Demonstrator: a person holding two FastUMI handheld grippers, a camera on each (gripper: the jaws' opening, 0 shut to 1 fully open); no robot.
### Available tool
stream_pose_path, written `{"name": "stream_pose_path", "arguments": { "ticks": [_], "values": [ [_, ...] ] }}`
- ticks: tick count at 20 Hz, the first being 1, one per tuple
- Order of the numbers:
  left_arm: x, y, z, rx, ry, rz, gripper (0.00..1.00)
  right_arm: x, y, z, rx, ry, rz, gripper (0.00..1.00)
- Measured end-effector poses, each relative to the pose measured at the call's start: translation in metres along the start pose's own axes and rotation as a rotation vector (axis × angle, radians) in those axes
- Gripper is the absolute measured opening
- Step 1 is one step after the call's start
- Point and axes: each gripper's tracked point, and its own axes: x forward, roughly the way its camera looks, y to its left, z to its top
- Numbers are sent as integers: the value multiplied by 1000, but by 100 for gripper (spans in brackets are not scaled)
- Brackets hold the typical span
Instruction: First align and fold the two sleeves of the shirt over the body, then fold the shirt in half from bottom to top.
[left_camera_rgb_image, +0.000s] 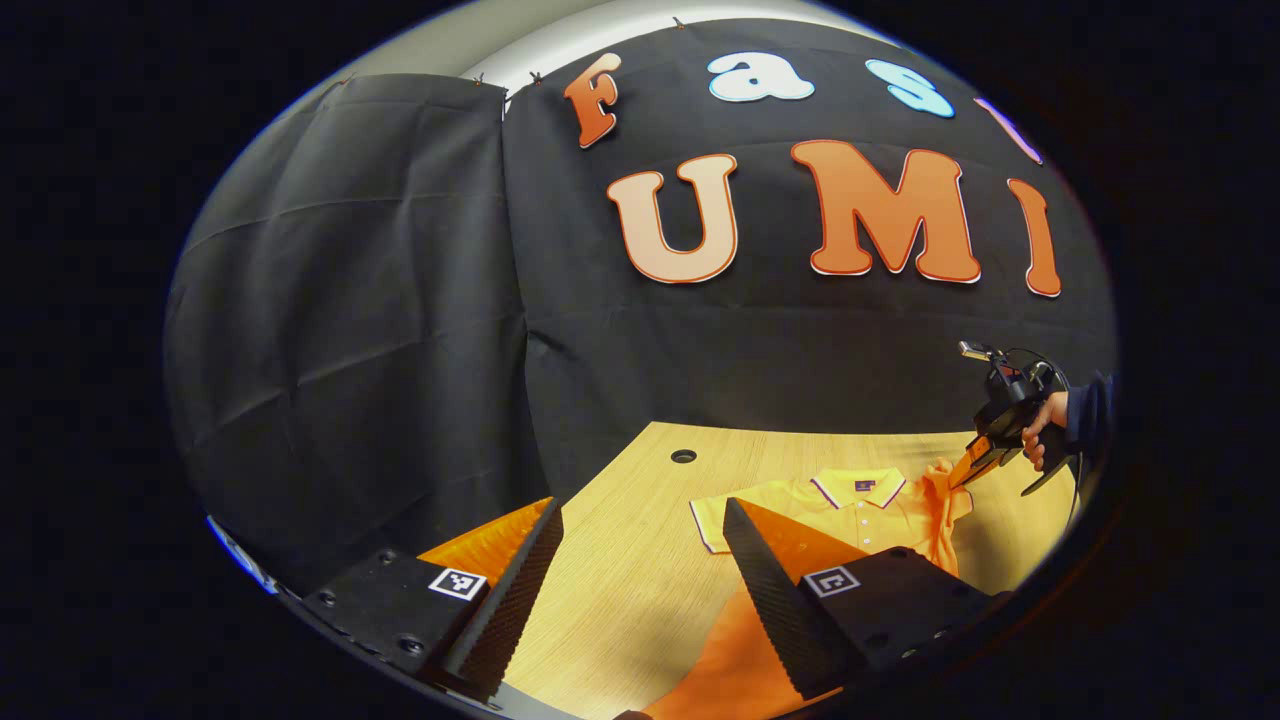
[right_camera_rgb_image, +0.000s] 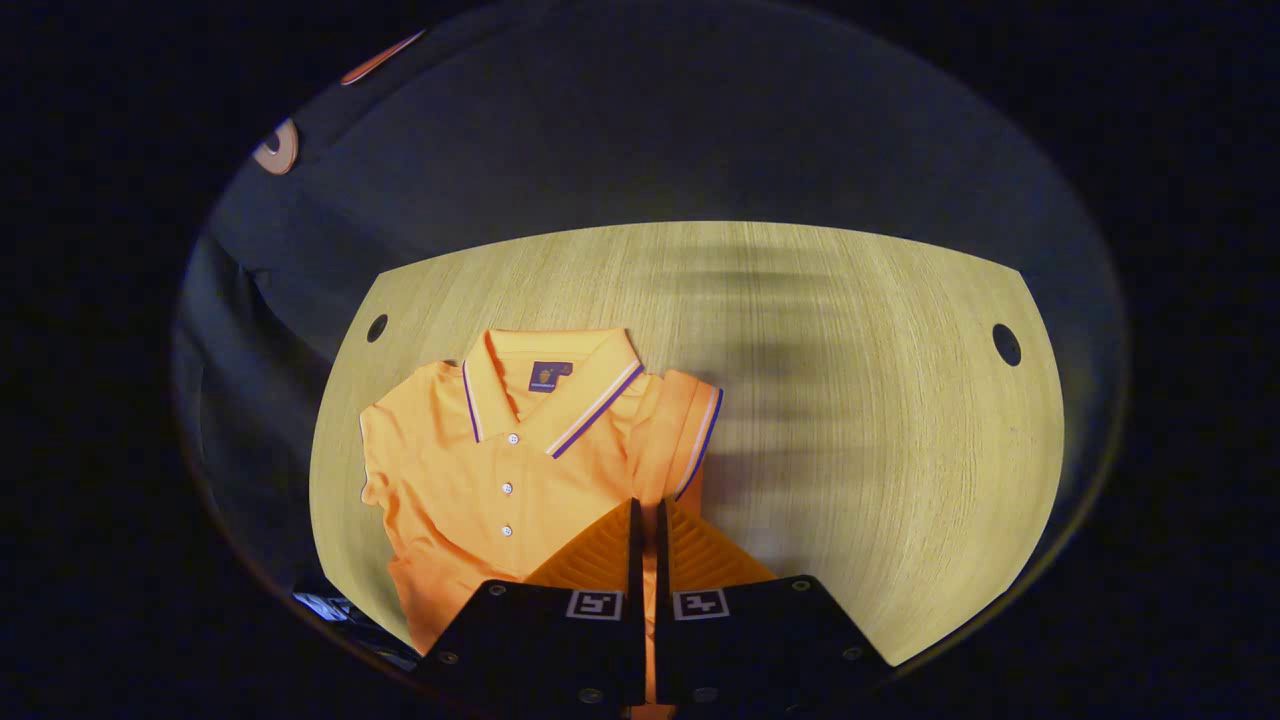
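Note:
An orange polo shirt (right_camera_rgb_image: 480, 470) with a striped collar lies face up on the wooden table (right_camera_rgb_image: 850, 400), collar towards the far wall. My right gripper (right_camera_rgb_image: 645, 545) is shut on the shirt's sleeve (right_camera_rgb_image: 690, 430), and orange cloth shows in the thin gap between its fingers. In the left gripper view the same shirt (left_camera_rgb_image: 860, 515) lies right of centre, with the right gripper (left_camera_rgb_image: 975, 462) pinching its raised sleeve (left_camera_rgb_image: 945, 485). My left gripper (left_camera_rgb_image: 640, 565) hovers open over the shirt's near left part, holding nothing.
A hand in a dark sleeve (left_camera_rgb_image: 1050, 425) holds the right gripper. The table has round cable holes (right_camera_rgb_image: 1006, 344) (right_camera_rgb_image: 377, 328) near its far corners. Black cloth (left_camera_rgb_image: 400, 300) hangs behind and beside the table. Bare wood stretches to the right of the shirt.

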Motion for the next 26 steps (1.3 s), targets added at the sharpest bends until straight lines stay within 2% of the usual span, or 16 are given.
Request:
{"name": "stream_pose_path", "arguments": {
  "ticks": [3, 4, 6, 8, 9, 10, 11, 15, 17, 18, 19, 26],
  "values": [
    [9, 2, -8, -35, 38, -27, 99, 2, 20, -3, 6, 17, 22, 2],
    [13, 3, -9, -45, 44, -36, 99, 1, 27, -3, 12, 15, 38, 10],
    [23, 5, -12, -60, 55, -59, 99, -6, 46, 5, 22, -14, 102, 14],
    [40, 2, -14, -72, 73, -107, 99, -15, 55, 8, 36, -36, 119, 26],
    [50, 0, -16, -80, 88, -136, 99, -20, 53, 10, 39, -53, 104, 35],
    [61, -3, -19, -86, 107, -167, 99, -26, 53, 11, 41, -72, 84, 33],
    [72, -5, -20, -93, 128, -202, 99, -34, 53, 14, 44, -99, 73, 51],
    [120, -19, -30, -112, 223, -313, 100, -71, 57, 15, 98, -214, 54, 74],
    [143, -21, -32, -115, 264, -335, 98, -90, 54, 10, 118, -264, 27, 83],
    [156, -23, -36, -114, 288, -347, 98, -97, 53, 5, 126, -287, 15, 78],
    [169, -27, -39, -111, 324, -357, 98, -104, 50, -1, 140, -303, -3, 87],
    [232, -86, -90, -154, 645, -509, 98, -158, 31, -59, 167, -412, -161, 93]
  ]
}}
